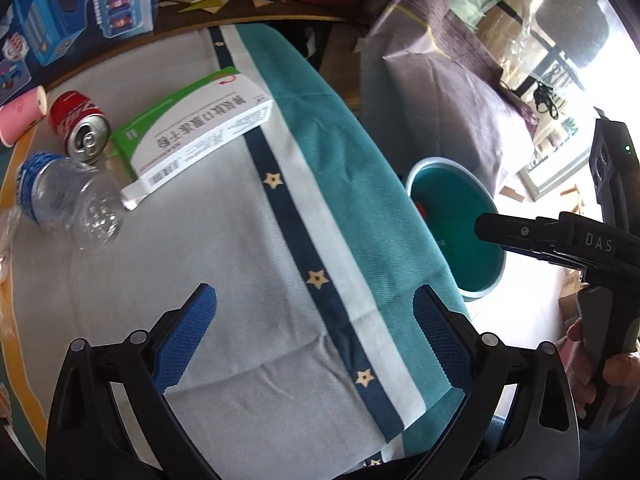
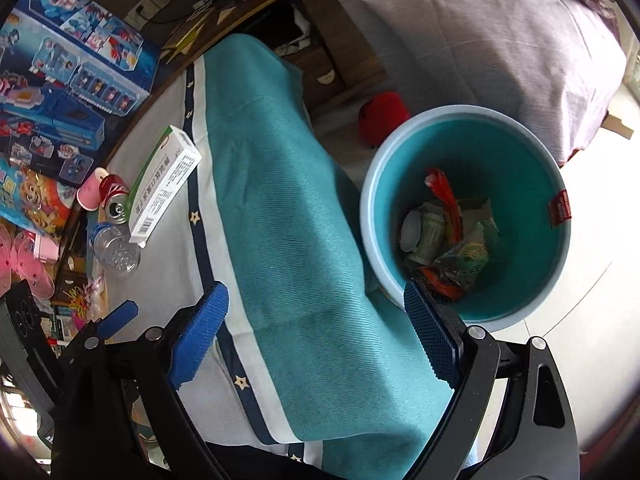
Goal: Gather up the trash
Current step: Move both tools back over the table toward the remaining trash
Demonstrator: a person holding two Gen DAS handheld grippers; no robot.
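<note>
On the grey tablecloth in the left wrist view, a red soda can (image 1: 80, 128), a white and green medicine box (image 1: 196, 132) and a clear plastic bottle (image 1: 68, 204) with a blue cap lie together at the far left. My left gripper (image 1: 316, 320) hovers open over the cloth, well short of them, with nothing between its blue pads. My right gripper (image 2: 316, 320) is open and empty above the cloth's teal band, beside the teal bin (image 2: 520, 160). Wrappers and a red scrap (image 2: 446, 200) lie in the bin. The box (image 2: 166, 184), can (image 2: 114, 196) and bottle (image 2: 116, 248) also appear far left.
The bin (image 1: 460, 208) stands on the floor past the table's edge. A pink roll (image 1: 22, 116) lies beside the can. Blue toy boxes (image 2: 72, 80) crowd the far side of the table. A purple-covered bed (image 2: 500, 40) stands behind the bin. A hand (image 1: 616, 368) grips the right gripper's handle.
</note>
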